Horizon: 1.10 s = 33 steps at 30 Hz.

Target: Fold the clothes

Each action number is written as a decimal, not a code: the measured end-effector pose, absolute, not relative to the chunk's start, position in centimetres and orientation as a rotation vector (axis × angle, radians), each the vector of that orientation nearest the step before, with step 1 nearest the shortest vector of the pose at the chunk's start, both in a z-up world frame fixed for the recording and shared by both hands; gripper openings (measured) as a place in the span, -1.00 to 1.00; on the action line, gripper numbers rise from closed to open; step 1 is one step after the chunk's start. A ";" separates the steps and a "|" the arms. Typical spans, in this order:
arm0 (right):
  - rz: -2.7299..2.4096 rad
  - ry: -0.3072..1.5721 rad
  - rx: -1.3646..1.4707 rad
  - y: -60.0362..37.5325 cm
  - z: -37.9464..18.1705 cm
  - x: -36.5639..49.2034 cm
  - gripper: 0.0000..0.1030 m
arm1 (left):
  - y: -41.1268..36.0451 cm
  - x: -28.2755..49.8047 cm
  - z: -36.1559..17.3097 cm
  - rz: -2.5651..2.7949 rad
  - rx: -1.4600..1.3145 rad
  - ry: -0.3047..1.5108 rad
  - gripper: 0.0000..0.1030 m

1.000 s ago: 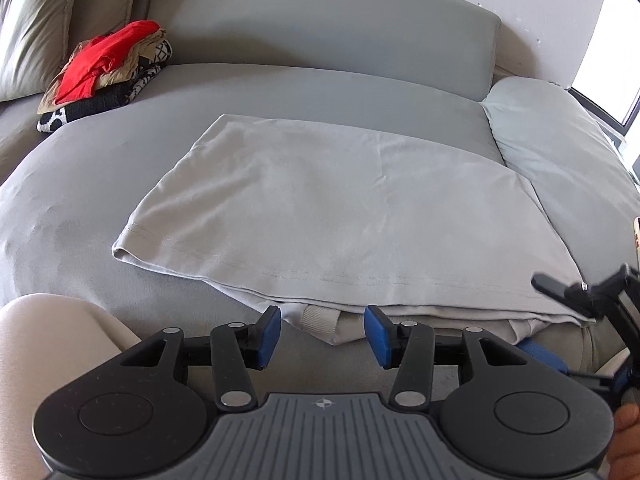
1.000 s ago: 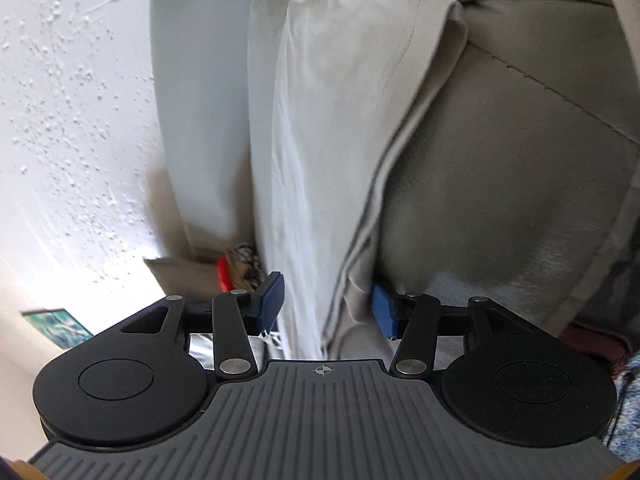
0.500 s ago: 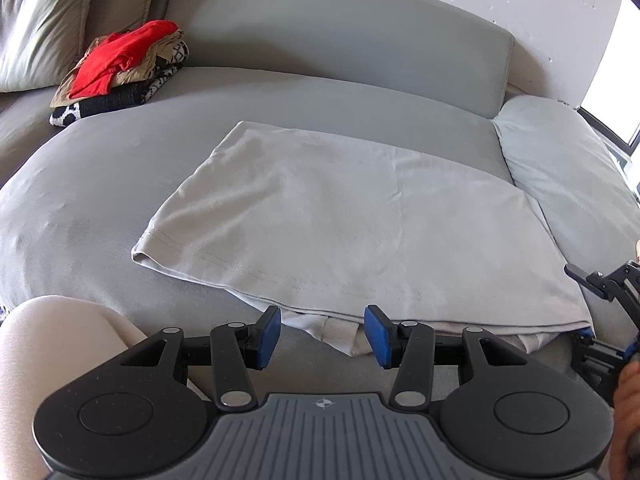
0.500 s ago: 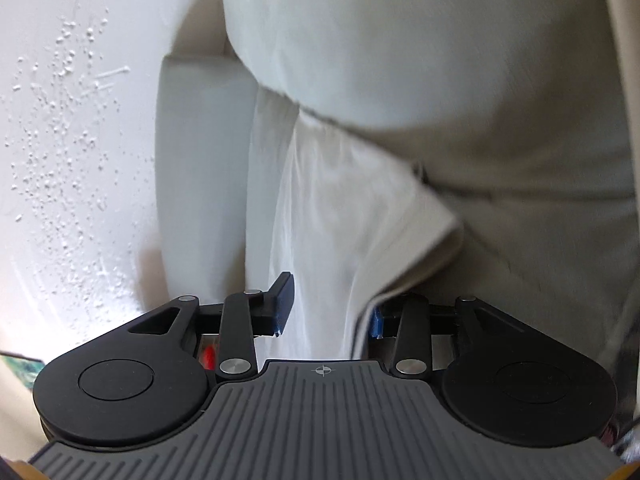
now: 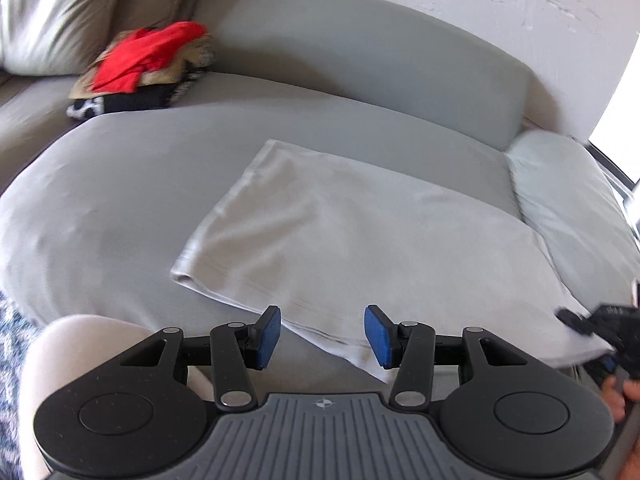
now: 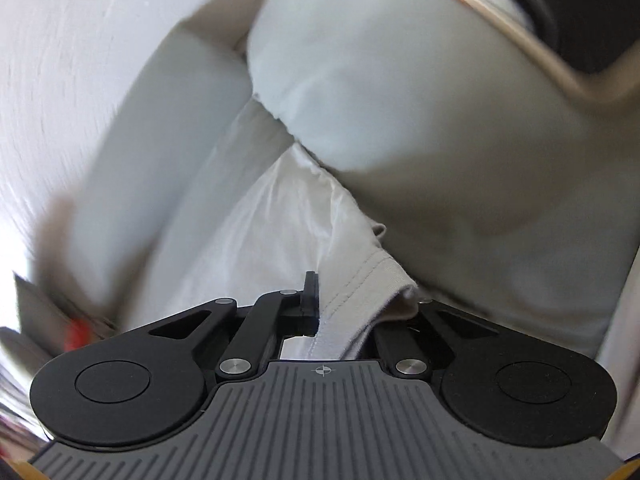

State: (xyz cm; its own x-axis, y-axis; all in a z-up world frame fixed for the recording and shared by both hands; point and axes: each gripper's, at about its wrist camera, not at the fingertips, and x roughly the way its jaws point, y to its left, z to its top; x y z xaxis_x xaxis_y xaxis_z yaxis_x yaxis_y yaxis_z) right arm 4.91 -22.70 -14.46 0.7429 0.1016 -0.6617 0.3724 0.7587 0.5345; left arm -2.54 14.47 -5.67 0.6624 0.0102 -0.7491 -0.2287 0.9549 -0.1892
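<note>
A light grey garment [image 5: 360, 240] lies folded flat on the grey sofa seat [image 5: 120, 184]. My left gripper [image 5: 324, 338] hovers open at its near edge, blue pads [image 5: 268, 338] either side of a protruding white corner, touching nothing. My right gripper [image 5: 600, 324] is at the garment's near right corner. In the right wrist view the right gripper [image 6: 344, 312] is shut on the hemmed corner of the garment [image 6: 260, 248]. One finger [image 6: 310, 304] shows; cloth hides the other.
A pile of red, tan and black-and-white clothes [image 5: 148, 64] sits at the sofa's back left. A pale cushion [image 5: 568, 208] borders the garment's right side. A person's knee [image 5: 80, 360] is at lower left, a hand [image 5: 624, 396] at lower right.
The right gripper's jaws have closed onto the garment's corner and its view has swung toward the pale cushion. The left gripper has shifted left along the near edge, still open.
</note>
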 end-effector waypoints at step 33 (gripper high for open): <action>0.329 0.776 -0.145 11.0 -9.1 7.8 -0.94 | 29.9 -0.6 -4.8 0.354 -0.584 0.835 0.02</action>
State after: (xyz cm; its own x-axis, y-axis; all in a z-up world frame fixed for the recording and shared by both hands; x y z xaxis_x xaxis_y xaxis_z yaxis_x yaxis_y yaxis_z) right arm 7.82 11.05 -9.14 0.6664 0.2370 -0.7069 -0.3430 0.9393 -0.0084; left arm -0.58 29.94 -4.76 0.6271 0.0678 -0.7760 -0.5099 0.7888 -0.3432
